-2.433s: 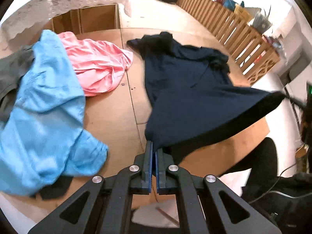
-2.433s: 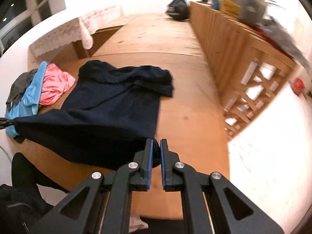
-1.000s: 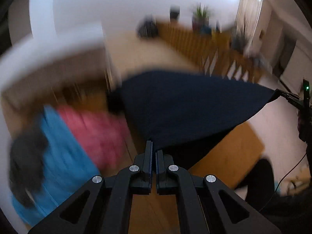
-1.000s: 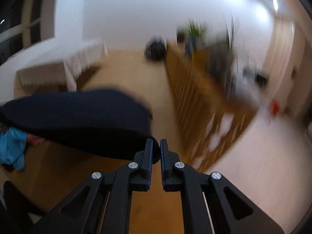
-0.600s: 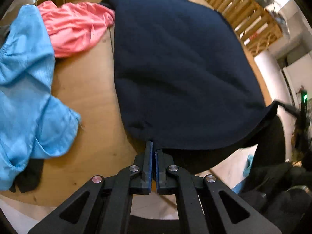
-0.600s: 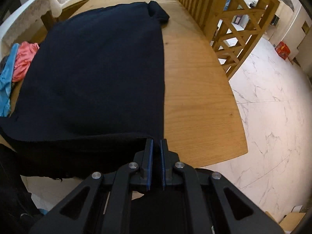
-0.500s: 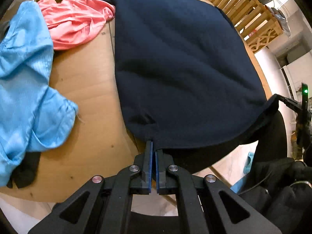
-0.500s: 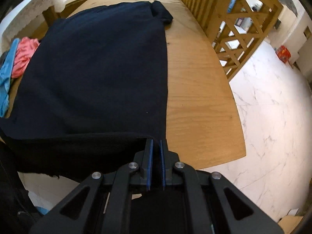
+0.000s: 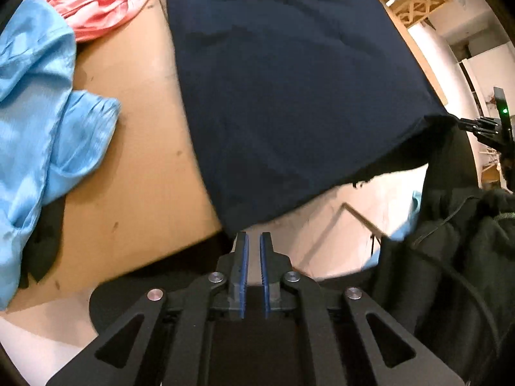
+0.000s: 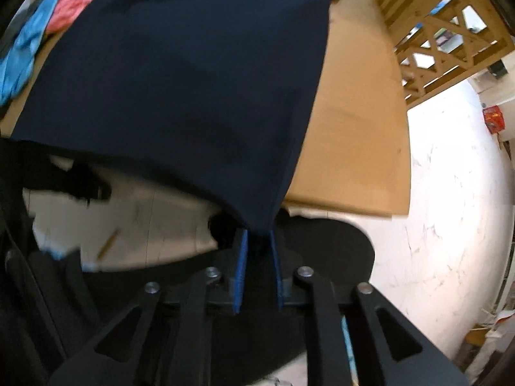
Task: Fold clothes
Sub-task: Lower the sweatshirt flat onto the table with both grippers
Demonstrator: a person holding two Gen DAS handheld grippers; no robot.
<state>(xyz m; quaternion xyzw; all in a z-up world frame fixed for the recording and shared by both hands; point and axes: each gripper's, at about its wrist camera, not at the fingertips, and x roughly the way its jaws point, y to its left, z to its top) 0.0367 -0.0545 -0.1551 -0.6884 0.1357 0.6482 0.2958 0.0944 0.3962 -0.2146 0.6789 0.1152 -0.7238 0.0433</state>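
Observation:
A navy garment (image 9: pixel 289 90) lies spread flat on the wooden table (image 9: pixel 135 148), and its near hem hangs over the table's front edge. My left gripper (image 9: pixel 252 241) points down at that edge with its jaws opening. The hem's left corner ends just above the fingertips, and only pale floor shows between the blue pads. My right gripper (image 10: pixel 257 236) is also opening. The hem's right corner (image 10: pixel 257 222) hangs loosely into the gap between its pads. In the left wrist view the right gripper (image 9: pixel 476 125) shows at the far right, at that corner.
A light blue garment (image 9: pixel 42 112), a pink one (image 9: pixel 106 0) and a dark one (image 9: pixel 45 241) lie on the table's left side. A wooden lattice railing (image 10: pixel 444 41) stands beyond the table's right edge above white marble floor (image 10: pixel 450 193). A person's dark clothing (image 9: pixel 466 241) is close below.
Both grippers have dropped to the table's front edge and tilted downward, laying the navy garment flat. Both jaws have parted, and the left corner has slipped out of the left gripper.

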